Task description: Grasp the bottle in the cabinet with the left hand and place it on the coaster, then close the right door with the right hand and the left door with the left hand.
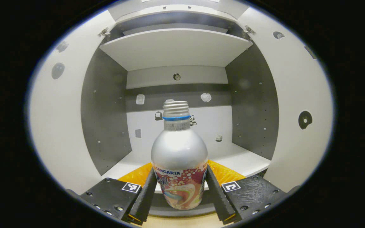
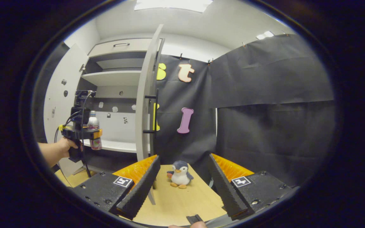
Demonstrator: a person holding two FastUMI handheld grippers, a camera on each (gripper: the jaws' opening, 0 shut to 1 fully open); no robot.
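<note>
Black cloth wall (image 2: 274, 95) behind a pale wooden table (image 2: 176, 199), bright ceiling light (image 2: 173, 4) overhead.

Left claw (image 1: 180, 193) apparently clamped, right claw (image 2: 182, 186) spread

Bottle I see: silver metal bottle (image 1: 179, 158) with a blue neck ring and an orange, bubble-spotted label.
Cabinet: white cabinet (image 1: 176, 47) with grey side walls.
Toy: grey-and-white plush penguin (image 2: 180, 174), orange feet.
Table: pale wooden table (image 2: 176, 199).
</note>
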